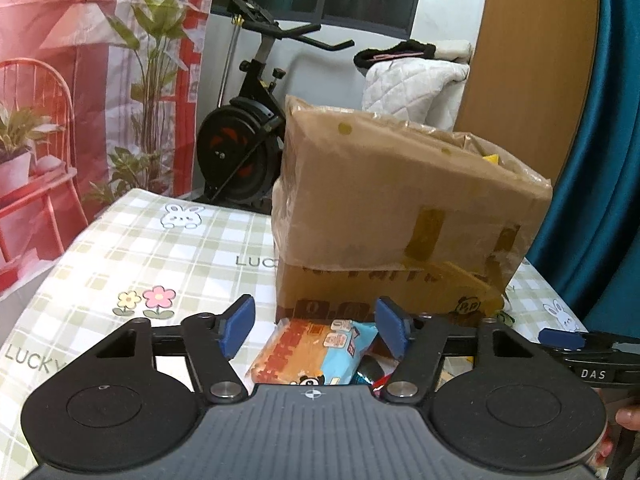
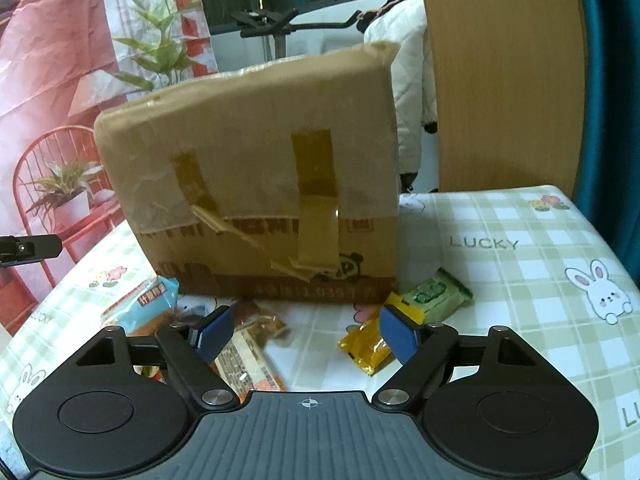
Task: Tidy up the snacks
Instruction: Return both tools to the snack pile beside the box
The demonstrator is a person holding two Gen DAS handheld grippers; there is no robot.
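- The left gripper (image 1: pixel 316 330) is lowest in its own view; its blue pads stand apart with nothing pressed between them, so it is open and empty. No earlier picture lets me speak of how the jaws got there.
- Between and just beyond those pads lies an orange and light-blue snack packet (image 1: pixel 316 354), flat on the tablecloth (image 1: pixel 168 248), its long axis running away from the gripper toward the box and leaning a little rightward.
- The right gripper (image 2: pixel 306 336) is likewise open and holds nothing.
- Near its left pad lies an orange wafer packet (image 2: pixel 250 362), long axis slanting from lower right to upper left; near its right pad lies a small yellow packet (image 2: pixel 366 346), lying askew.
- Farther off, a green packet (image 2: pixel 436 292) rests beside the box's right corner, pointing up and to the right, and a blue packet (image 2: pixel 140 304) lies at the box's left corner.
- Behind them stands the taped cardboard box (image 2: pixel 256 168); in the left view something yellow shows in its open top, though what it is I cannot tell.
- Judging by this, the sorting is barely begun: at least four packets lie loose on the table, none yet gripped.
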